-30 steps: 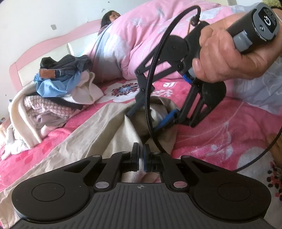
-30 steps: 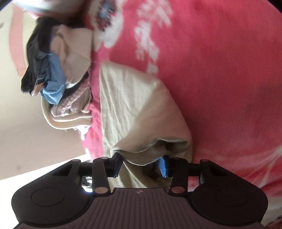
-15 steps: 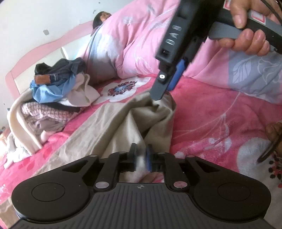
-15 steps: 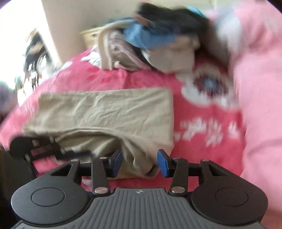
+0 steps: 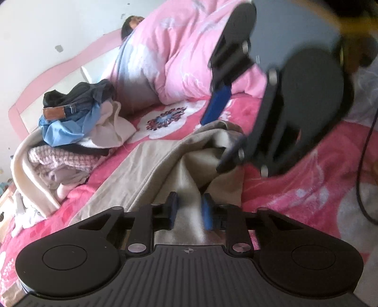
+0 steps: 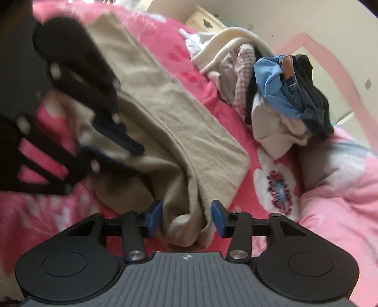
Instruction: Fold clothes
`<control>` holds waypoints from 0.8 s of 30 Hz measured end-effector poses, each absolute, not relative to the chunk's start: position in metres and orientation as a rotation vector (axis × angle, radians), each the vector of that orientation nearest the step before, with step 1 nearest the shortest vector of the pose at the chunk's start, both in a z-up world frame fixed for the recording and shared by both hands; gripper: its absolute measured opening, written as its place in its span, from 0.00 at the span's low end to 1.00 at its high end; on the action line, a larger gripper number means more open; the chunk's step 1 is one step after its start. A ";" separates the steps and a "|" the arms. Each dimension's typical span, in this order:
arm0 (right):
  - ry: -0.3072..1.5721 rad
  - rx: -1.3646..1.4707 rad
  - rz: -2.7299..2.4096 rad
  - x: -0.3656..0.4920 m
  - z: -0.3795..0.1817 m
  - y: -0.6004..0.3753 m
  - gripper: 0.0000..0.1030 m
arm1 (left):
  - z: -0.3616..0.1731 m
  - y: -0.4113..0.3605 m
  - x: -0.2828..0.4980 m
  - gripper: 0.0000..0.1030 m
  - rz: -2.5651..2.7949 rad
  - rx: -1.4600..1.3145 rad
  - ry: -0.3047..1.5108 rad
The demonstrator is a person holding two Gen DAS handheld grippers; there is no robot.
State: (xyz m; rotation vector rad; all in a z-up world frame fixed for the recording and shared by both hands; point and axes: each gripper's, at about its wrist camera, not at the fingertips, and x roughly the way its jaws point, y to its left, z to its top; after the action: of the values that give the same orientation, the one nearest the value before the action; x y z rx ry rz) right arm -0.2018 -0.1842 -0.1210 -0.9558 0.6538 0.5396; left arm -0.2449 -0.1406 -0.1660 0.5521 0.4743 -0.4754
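Note:
A beige garment (image 5: 141, 170) lies spread across the pink floral bed, bunched up at its near end. My left gripper (image 5: 190, 209) has a thick fold of it between its pads, and its jaws are closing on that fold. From the right wrist it shows as a blurred black shape (image 6: 132, 153) at the left. My right gripper (image 6: 186, 218) stands partly closed on a rolled bunch of the garment (image 6: 165, 101) and holds that edge off the bed. In the left wrist view the right gripper (image 5: 212, 146) hangs close above, to the right.
A pile of mixed clothes (image 5: 70, 122) (image 6: 271, 89) sits by the pink headboard (image 5: 47, 78). A person (image 5: 131, 22) lies under a pink duvet (image 5: 184, 54) along the far side. A wooden nightstand (image 6: 205, 21) stands beyond the bed. A black cable (image 5: 363, 179) hangs at the right.
My right gripper has rolled over and swung round with the garment's edge, coming closer above the left one. The left gripper's pads stand further apart, with a thicker fold between them.

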 end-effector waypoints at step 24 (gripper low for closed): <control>0.928 -0.283 0.443 -0.187 -0.080 -0.278 0.45 | -0.189 -0.138 -0.256 0.11 -0.541 0.740 0.444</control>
State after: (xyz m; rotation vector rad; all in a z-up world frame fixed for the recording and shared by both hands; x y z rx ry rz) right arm -0.1867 -0.2783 -0.0802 -0.2832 0.9277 0.4425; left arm -0.2556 -0.1381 -0.1886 0.7400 0.4437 -0.5410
